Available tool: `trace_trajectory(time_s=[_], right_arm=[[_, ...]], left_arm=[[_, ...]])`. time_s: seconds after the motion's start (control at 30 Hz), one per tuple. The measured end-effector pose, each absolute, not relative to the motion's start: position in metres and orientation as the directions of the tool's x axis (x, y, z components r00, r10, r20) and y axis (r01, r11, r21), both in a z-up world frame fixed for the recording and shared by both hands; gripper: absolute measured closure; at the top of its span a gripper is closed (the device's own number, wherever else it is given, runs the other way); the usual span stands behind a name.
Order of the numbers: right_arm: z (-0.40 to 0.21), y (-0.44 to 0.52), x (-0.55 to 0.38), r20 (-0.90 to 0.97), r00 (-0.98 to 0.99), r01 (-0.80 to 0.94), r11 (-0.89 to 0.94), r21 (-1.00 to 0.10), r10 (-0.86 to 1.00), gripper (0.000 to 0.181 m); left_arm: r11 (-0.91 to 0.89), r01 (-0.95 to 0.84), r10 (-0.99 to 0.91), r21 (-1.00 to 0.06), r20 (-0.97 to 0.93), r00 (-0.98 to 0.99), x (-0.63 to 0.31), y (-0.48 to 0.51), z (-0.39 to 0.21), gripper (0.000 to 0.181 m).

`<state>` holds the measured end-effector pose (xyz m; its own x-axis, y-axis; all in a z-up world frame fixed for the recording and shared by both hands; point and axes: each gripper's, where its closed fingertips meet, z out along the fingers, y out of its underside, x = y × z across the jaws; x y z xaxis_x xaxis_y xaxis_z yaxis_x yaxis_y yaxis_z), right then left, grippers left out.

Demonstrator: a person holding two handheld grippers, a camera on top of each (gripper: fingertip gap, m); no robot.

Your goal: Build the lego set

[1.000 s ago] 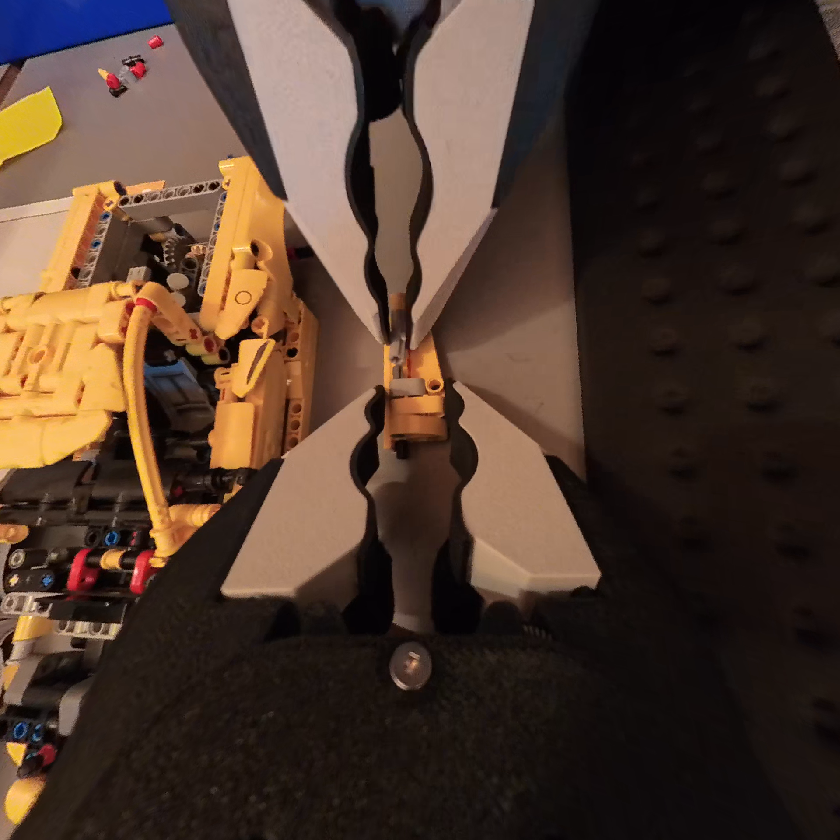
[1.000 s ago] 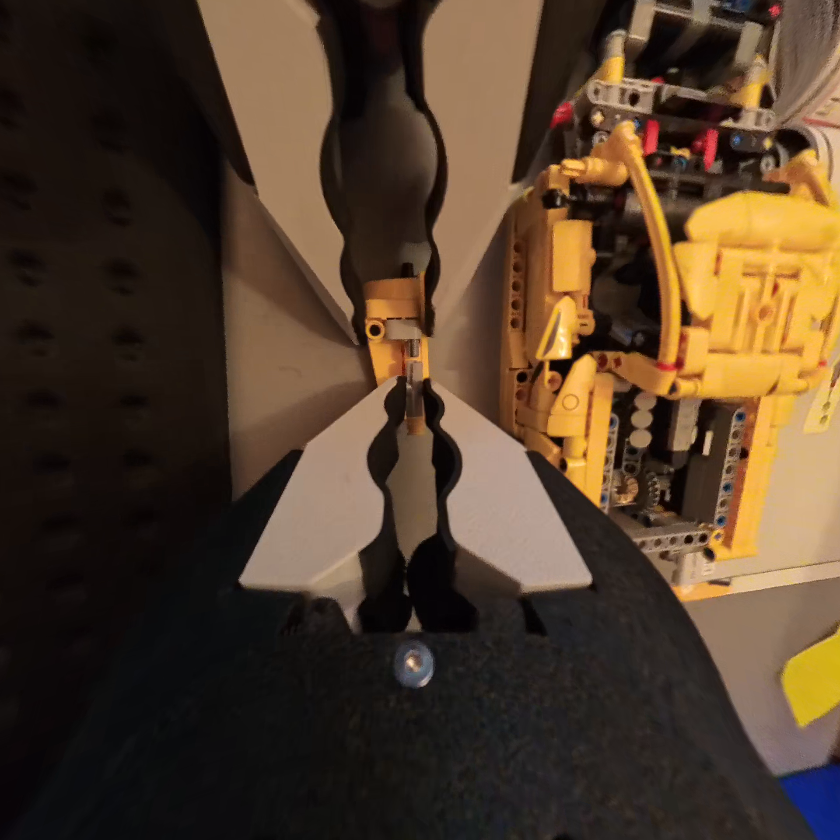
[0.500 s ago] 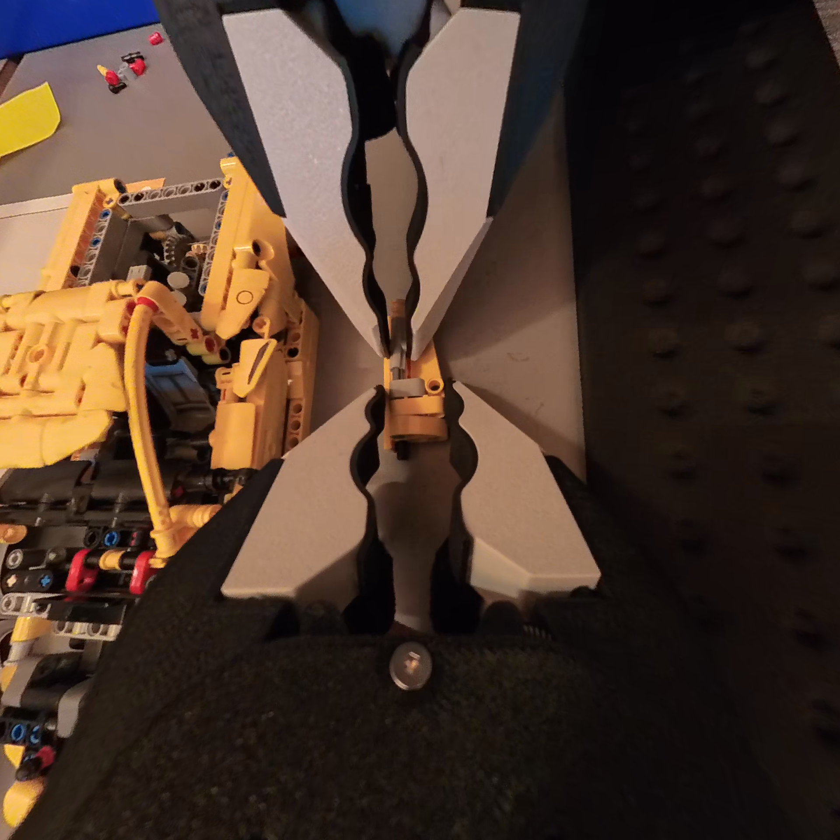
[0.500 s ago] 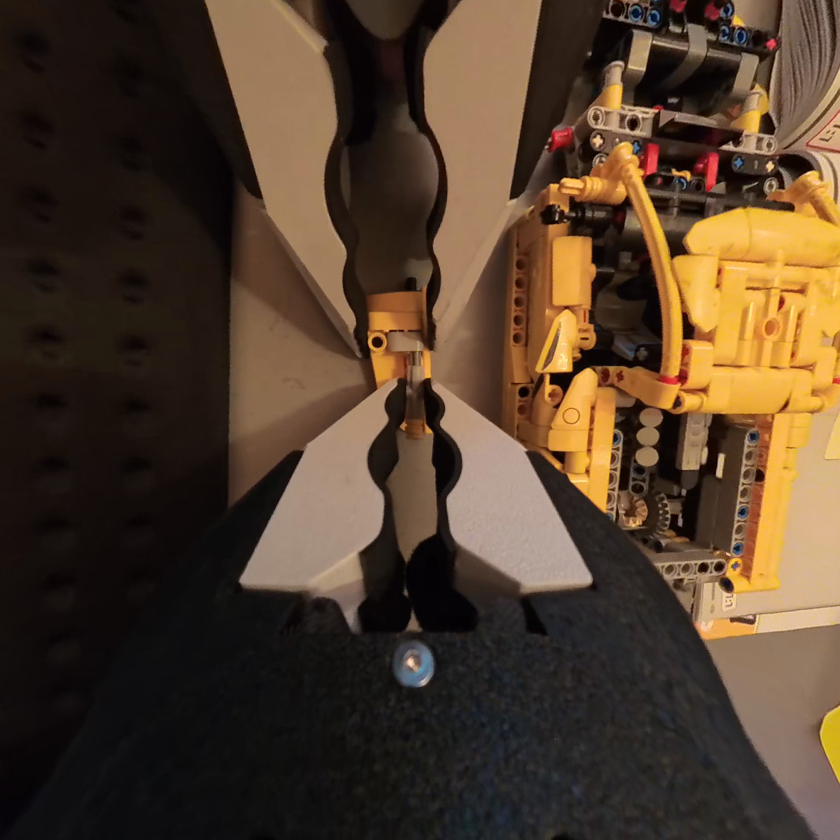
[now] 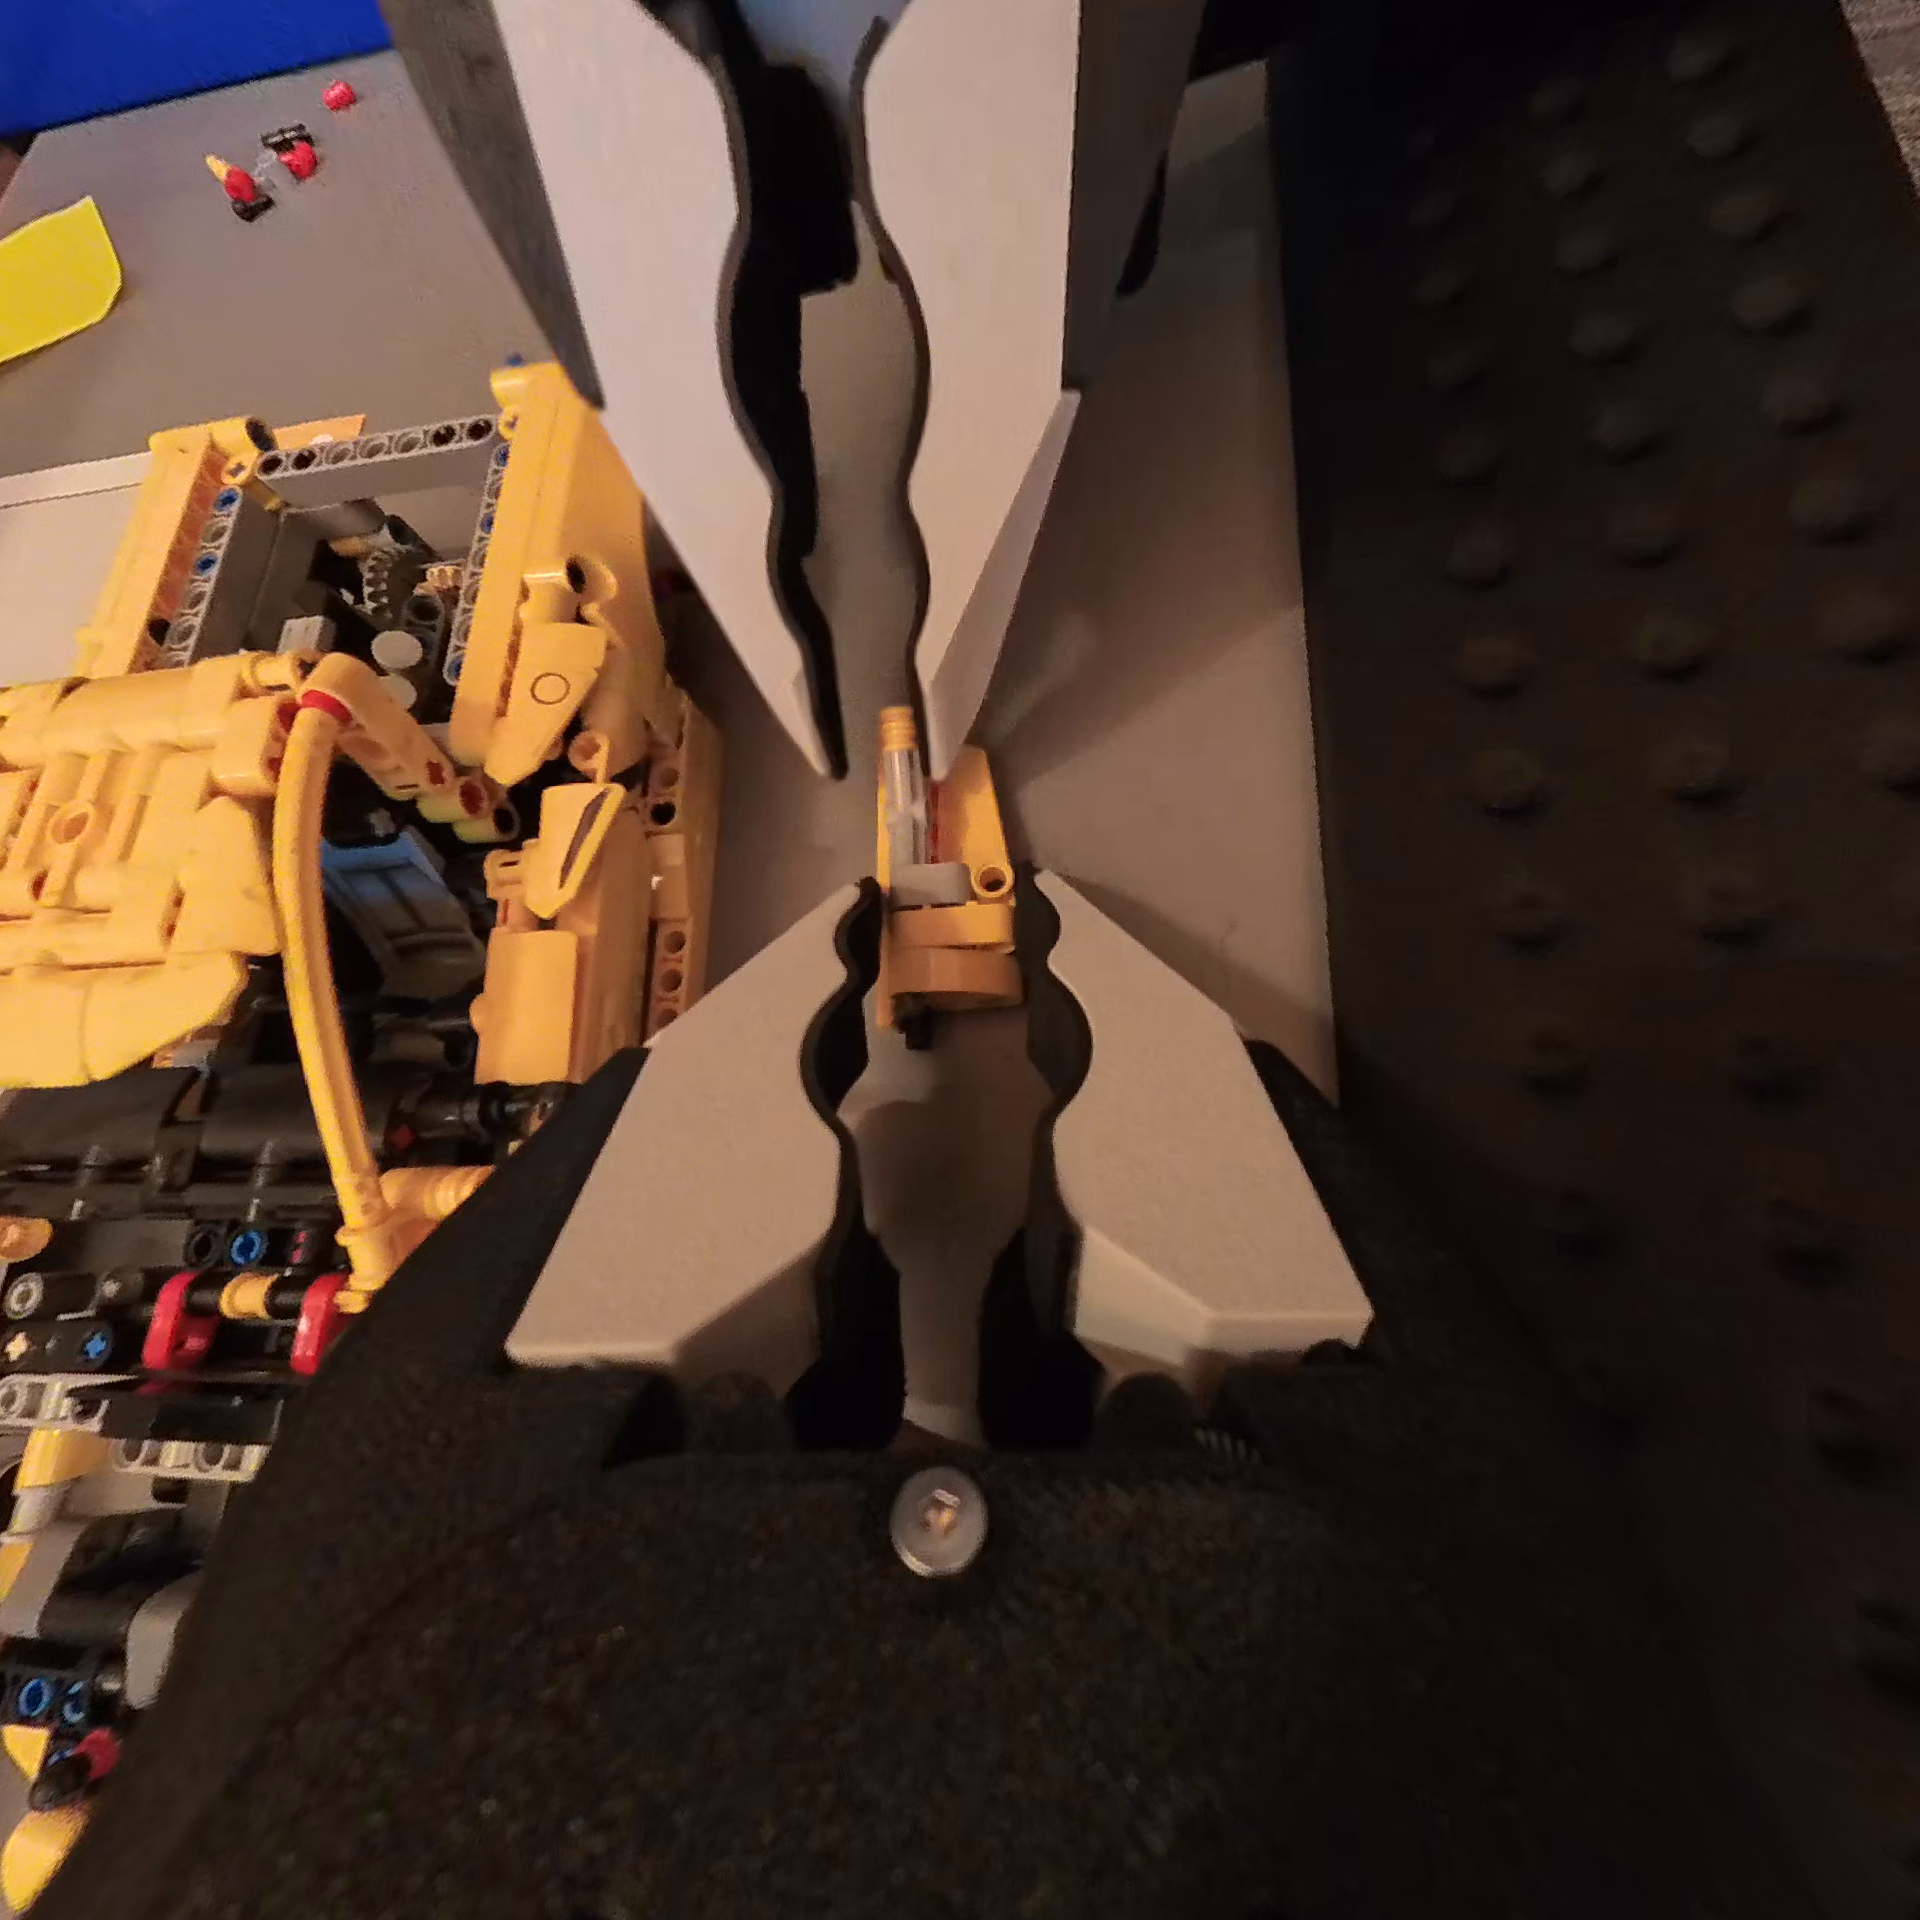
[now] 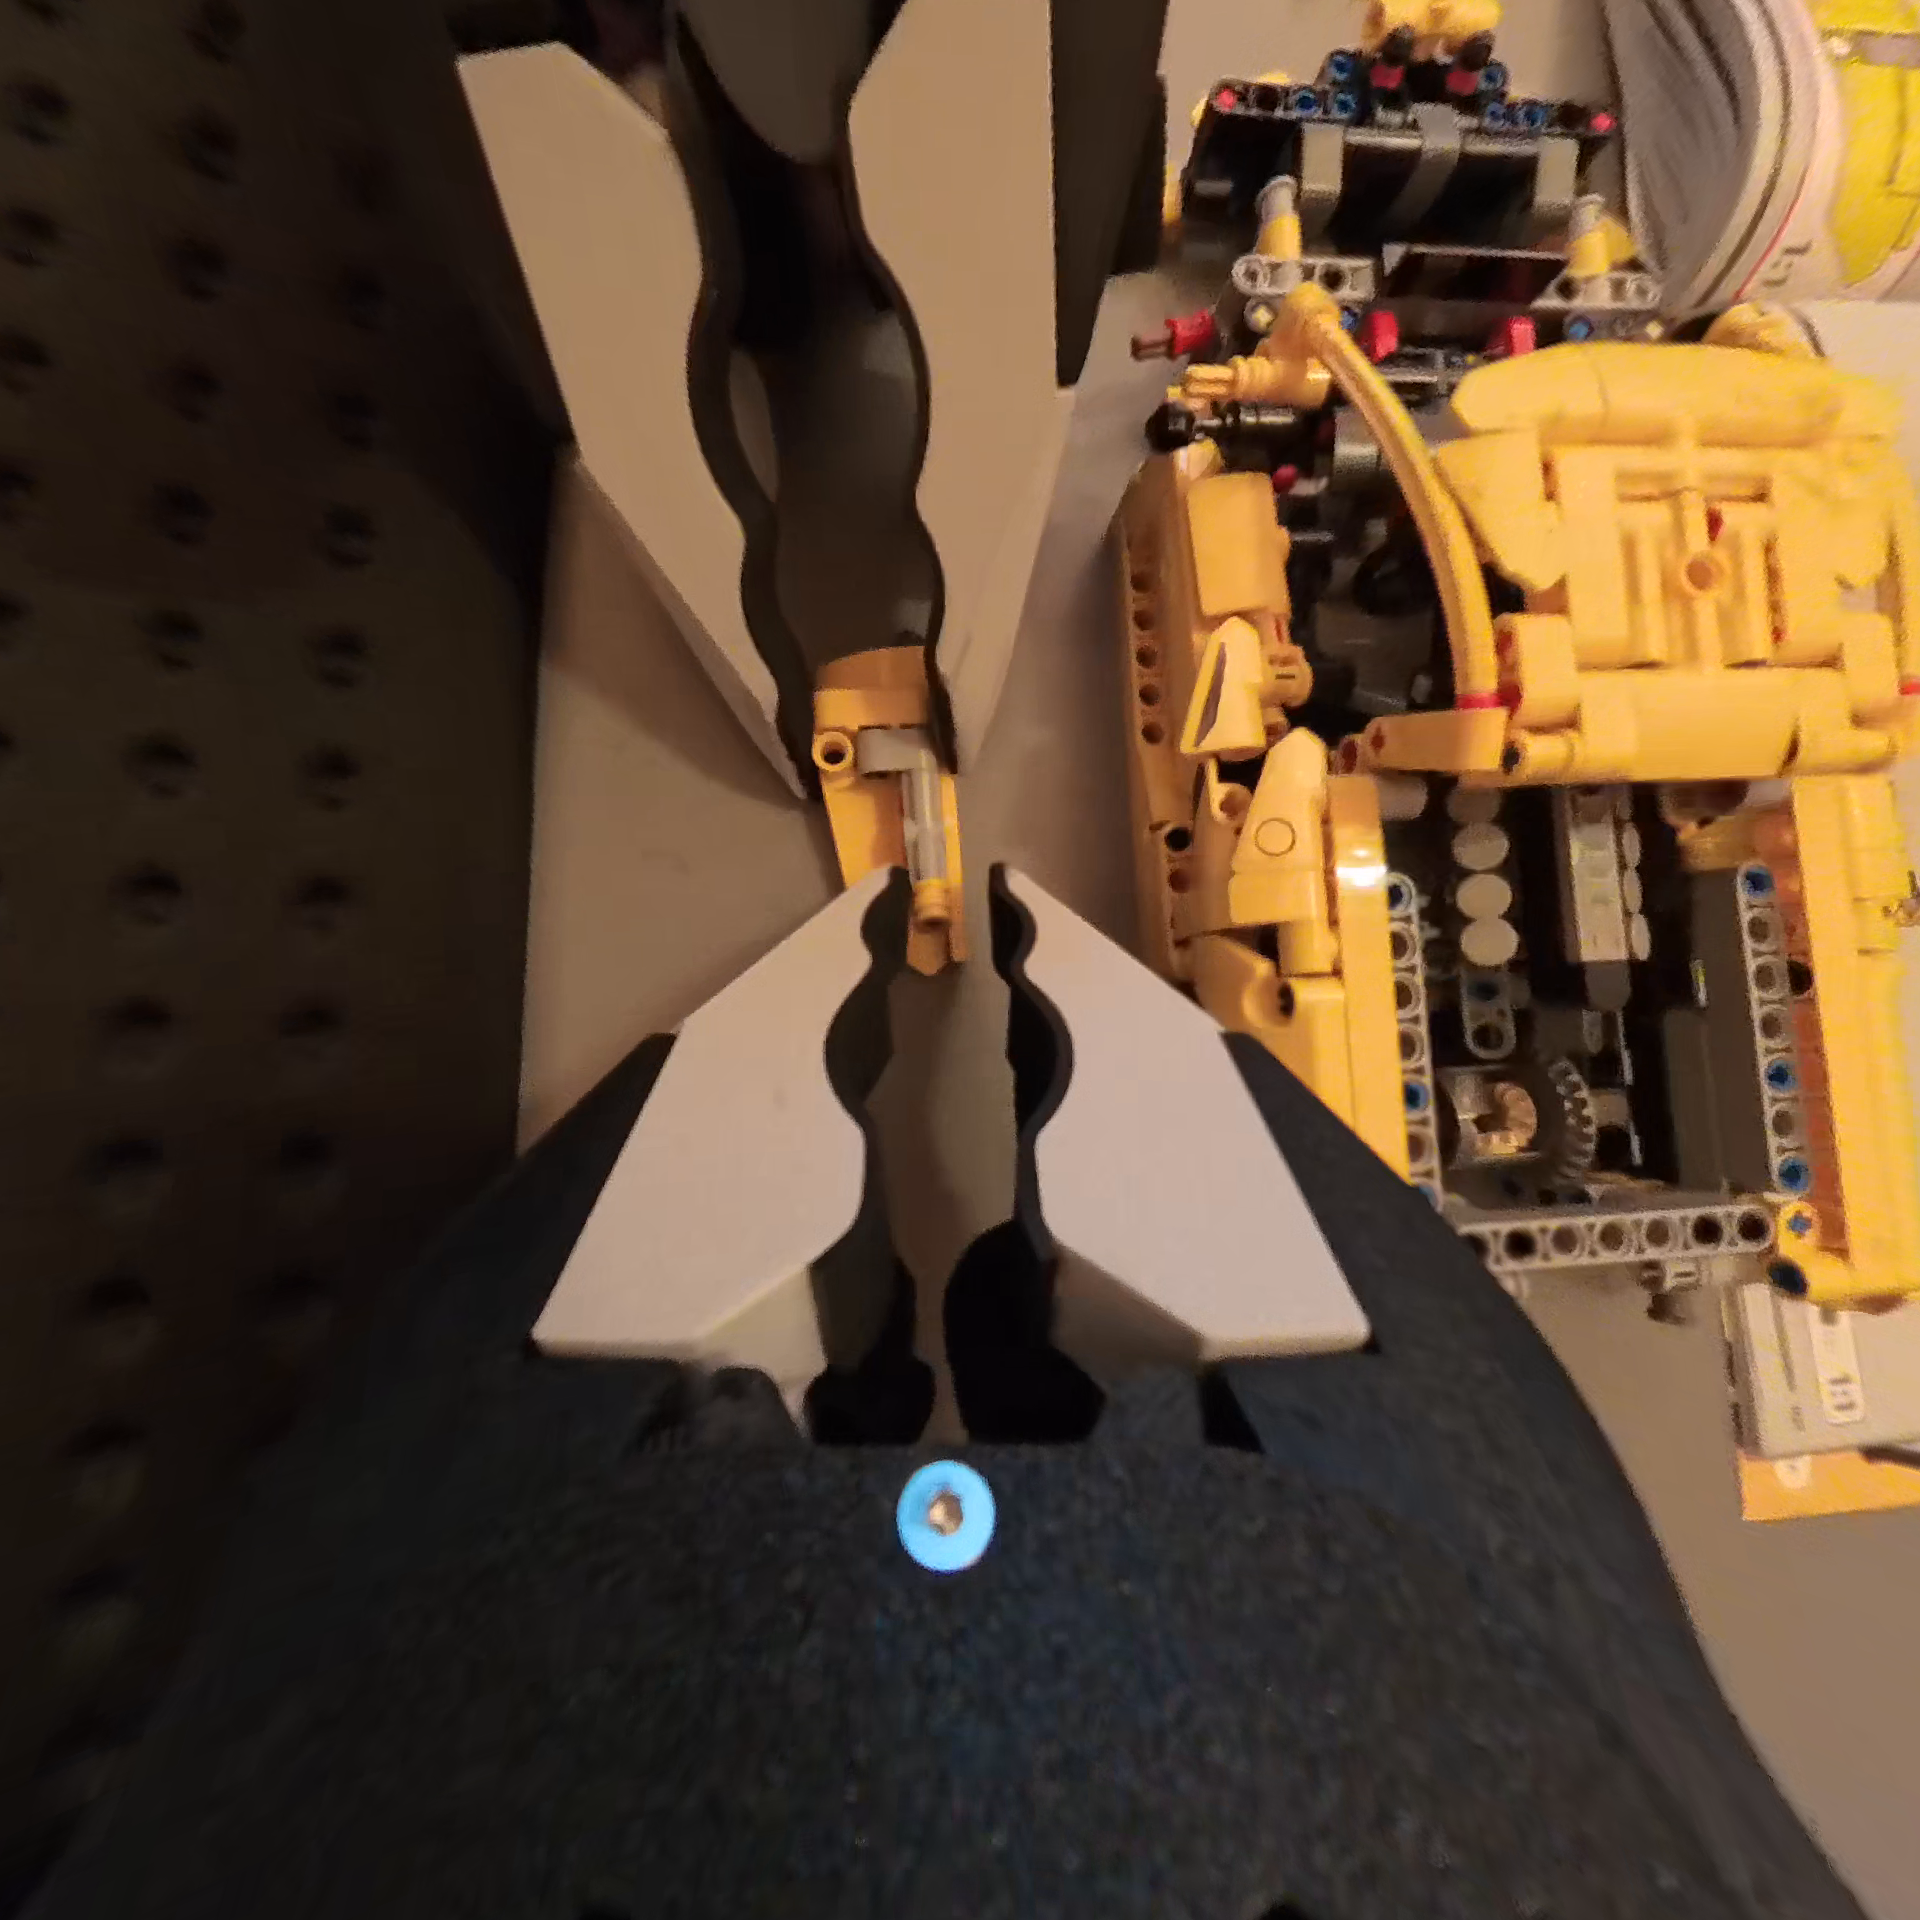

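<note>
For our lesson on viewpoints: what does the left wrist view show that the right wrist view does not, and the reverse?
Only the left wrist view shows the small red pieces, a yellow sheet and a blue surface far off. Only the right wrist view shows the stacked booklet and a grey gear inside the model. Both show the yellow subassembly in the left gripper, the right gripper and the yellow model.
</note>
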<state>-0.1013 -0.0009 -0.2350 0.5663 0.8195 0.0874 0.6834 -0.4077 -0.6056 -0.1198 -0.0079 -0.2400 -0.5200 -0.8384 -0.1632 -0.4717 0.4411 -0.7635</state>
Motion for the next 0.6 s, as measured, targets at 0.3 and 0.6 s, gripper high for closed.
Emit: trace_trajectory(time_s=[0.3,0.6], right_arm=[[-0.237,-0.003,-0.107,0.015,0.580,0.627,-0.435,-0.646,0.815,0.175],[-0.235,0.001,-0.104,0.109,0.560,0.647,-0.351,-0.677,0.821,0.170]], left_arm=[[0.438,-0.473,-0.837,-0.764,-0.156,-0.524,-0.120,-0.008,-0.240,0.155],[0.386,-0.517,-0.848,-0.764,-0.074,-0.525,-0.131,-0.006,-0.241,0.149]])
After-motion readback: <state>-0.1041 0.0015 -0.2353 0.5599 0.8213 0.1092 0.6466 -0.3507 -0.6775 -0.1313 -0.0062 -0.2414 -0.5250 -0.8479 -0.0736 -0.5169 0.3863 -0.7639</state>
